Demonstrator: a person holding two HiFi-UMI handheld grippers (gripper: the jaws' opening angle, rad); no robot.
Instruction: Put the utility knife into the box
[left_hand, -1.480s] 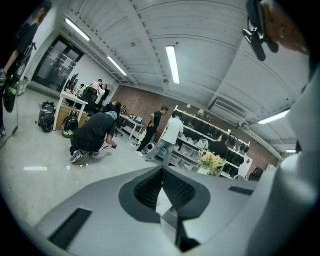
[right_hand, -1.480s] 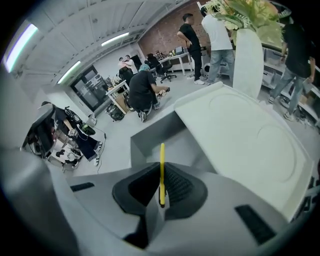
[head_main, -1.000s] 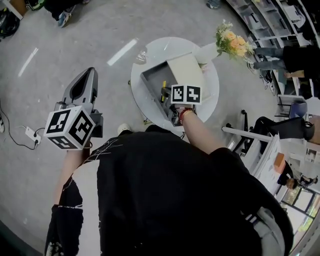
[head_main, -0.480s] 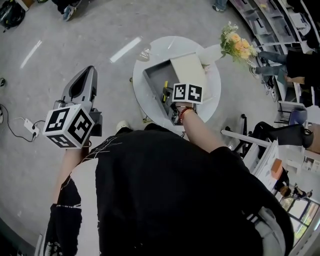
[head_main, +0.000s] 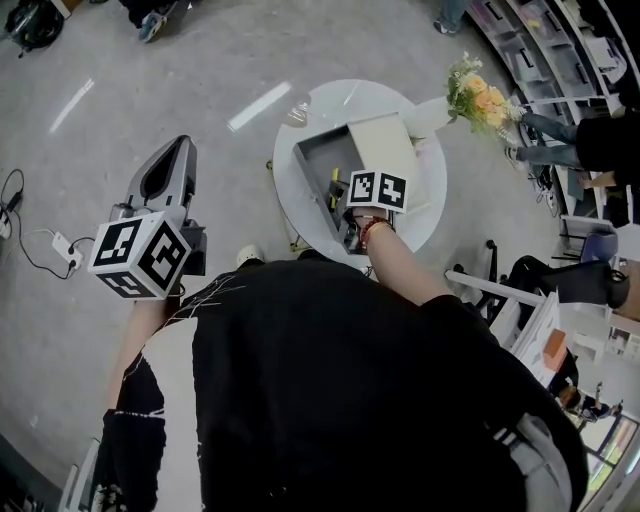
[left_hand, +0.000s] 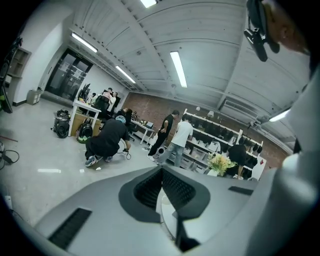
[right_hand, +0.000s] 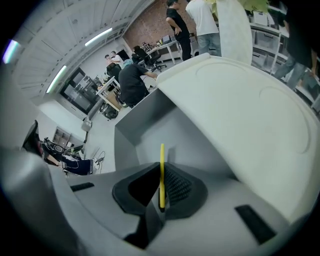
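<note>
Utility knife (yellow) sits pinched in right tongs, seemingly above box; left tongs closed, empty

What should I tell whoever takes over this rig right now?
Left gripper: shut, empty, held off to the side of the table.
Right gripper: shut on the yellow utility knife, pointing into the open grey box on the round white table.
Done: knife gripped and brought to the box.
Left: lower it in, open the jaws, pull back.
</note>
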